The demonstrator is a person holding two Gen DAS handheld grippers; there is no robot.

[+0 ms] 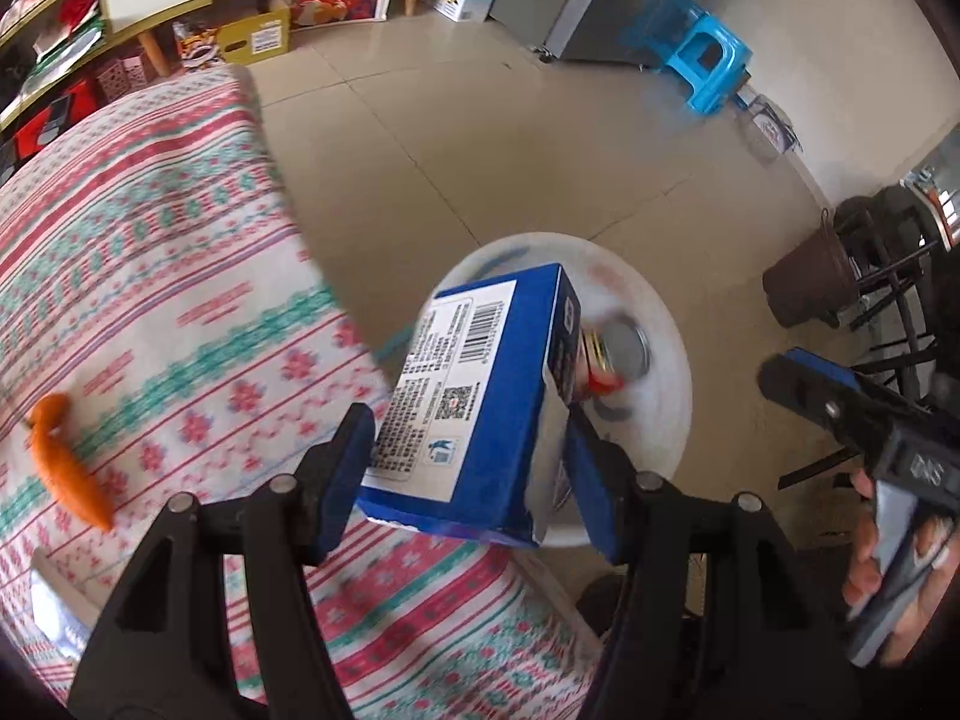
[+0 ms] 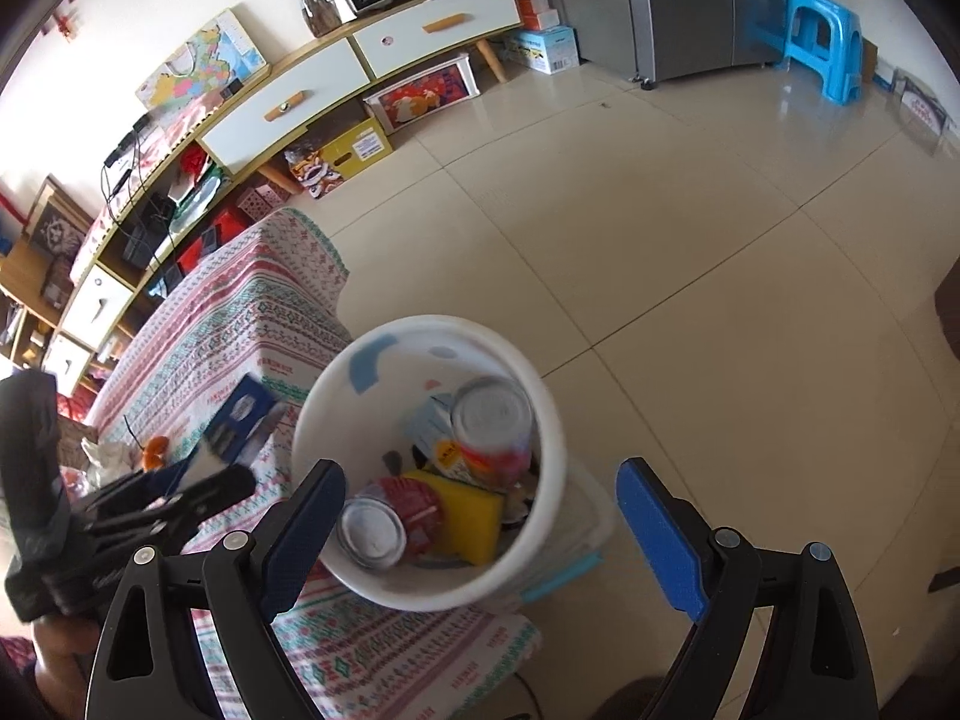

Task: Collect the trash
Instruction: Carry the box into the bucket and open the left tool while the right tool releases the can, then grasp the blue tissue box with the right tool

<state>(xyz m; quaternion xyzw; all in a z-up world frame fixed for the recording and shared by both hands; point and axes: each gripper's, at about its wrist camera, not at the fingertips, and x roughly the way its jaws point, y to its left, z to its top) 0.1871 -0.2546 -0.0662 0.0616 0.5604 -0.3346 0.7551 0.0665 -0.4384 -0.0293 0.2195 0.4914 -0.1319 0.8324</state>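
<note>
1. Left wrist view: the left hand-held gripper pinches a blue carton between its blue pads, one pad on each long side, with the barcode face turned up. The carton hangs over the near rim of a white bin, partly above the patterned cloth of the surface. Inside the bin a can shows past the carton's far end. An orange carrot-shaped object lies on the cloth, well apart at the left. At the right edge a hand holds the right hand-held gripper.

2. Right wrist view: the right hand-held gripper is spread wide with nothing between its pads, above the white bin. The bin stands just off the corner of the surface and holds two cans, a yellow sponge and other scraps. To the left, the left hand-held gripper carries the blue carton over the cloth, just beside the bin's rim. A blue stool stands far off on the tiled floor.
</note>
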